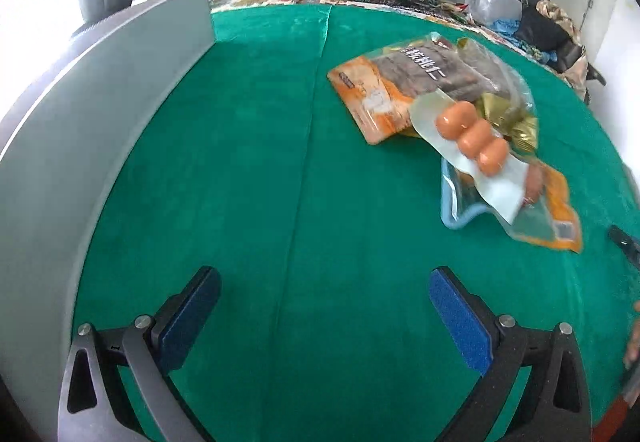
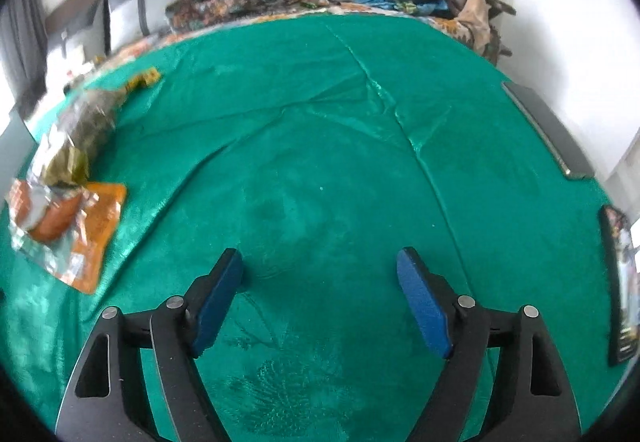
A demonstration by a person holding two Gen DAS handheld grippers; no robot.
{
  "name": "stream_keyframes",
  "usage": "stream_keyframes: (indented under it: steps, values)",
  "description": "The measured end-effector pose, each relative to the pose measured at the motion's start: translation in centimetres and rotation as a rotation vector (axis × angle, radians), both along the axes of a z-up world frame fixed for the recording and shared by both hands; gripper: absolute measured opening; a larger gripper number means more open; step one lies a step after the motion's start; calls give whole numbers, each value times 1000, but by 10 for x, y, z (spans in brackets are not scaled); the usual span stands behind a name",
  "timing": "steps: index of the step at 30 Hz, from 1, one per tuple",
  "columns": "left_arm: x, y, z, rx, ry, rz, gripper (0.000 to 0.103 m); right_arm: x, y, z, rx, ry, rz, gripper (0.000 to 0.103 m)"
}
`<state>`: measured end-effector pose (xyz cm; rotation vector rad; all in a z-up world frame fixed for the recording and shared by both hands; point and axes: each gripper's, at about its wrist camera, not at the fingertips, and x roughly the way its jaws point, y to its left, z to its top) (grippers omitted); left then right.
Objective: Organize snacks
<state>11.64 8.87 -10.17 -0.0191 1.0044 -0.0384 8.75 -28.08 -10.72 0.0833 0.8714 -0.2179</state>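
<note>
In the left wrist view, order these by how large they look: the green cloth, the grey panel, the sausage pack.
1. green cloth
2. grey panel, though it is nearer the camera
3. sausage pack

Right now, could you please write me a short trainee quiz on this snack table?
1. True or false: the left gripper holds a snack packet.
2. What lies on top of the snack pile? A) a clear pack of round orange sausages B) a banana C) a can
3. In the right wrist view, on which side of the right gripper is the pile?

Key
1. False: its fingers stand apart over bare green cloth.
2. A
3. Left side, apart from the gripper; nothing lies between its fingers.
</note>
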Motion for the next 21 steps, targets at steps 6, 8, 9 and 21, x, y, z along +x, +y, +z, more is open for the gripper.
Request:
stream_keyframes:
  steps: [6,8,9,21]
  values:
    - [6,5,-10,24,-58,0,103,-3,-3,-2,15,-1,-11,87]
    - [8,5,-11,24,-56,1,103,-3,-3,-2,14,-1,-11,87]
    - [8,5,-11,23,-57,0,103,-3,-3,-2,14,-1,-11,87]
    - [7,6,-11,23,-57,0,103,-3,-4,-2,15,-2,-10,87]
